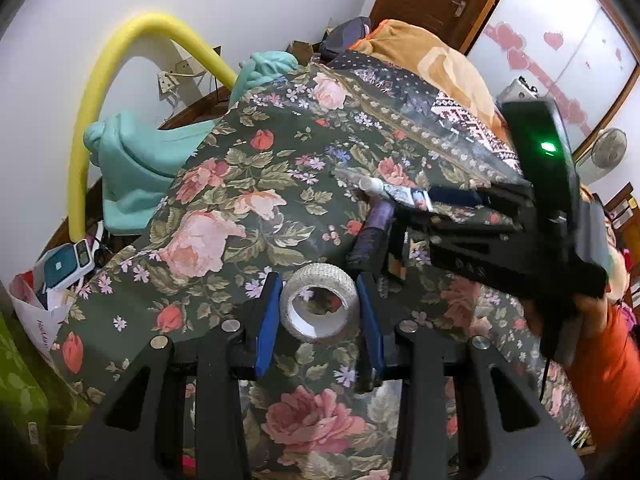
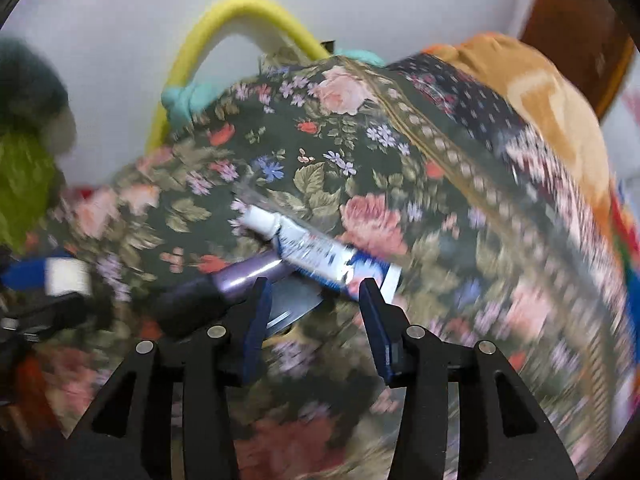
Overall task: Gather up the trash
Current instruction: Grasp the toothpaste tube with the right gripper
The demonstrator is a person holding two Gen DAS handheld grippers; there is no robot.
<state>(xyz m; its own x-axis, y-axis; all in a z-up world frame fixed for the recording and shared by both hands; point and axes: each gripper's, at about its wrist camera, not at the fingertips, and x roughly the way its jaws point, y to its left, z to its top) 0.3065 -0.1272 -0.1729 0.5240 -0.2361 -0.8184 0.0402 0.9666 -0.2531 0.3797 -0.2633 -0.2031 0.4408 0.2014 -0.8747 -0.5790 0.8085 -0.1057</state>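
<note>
A white tape roll [image 1: 319,300] lies on the floral bedspread [image 1: 248,184] between the blue pads of my left gripper [image 1: 319,294], which is closed against its sides. A white-and-blue toothpaste tube [image 2: 316,254] lies on the spread, seen also in the left wrist view [image 1: 394,191]. A purple tube with a dark cap [image 2: 224,284] lies beside it, as does a flat silvery item [image 2: 294,304]. My right gripper [image 2: 314,286] is open just in front of these, its right tip at the toothpaste tube's end. The right view is blurred.
The right gripper's black body [image 1: 520,216] reaches in from the right. A yellow foam tube [image 1: 100,92], teal cloth [image 1: 136,168] and an orange blanket [image 1: 432,60] edge the bed. A paper bag with boxes [image 1: 48,284] sits at the left.
</note>
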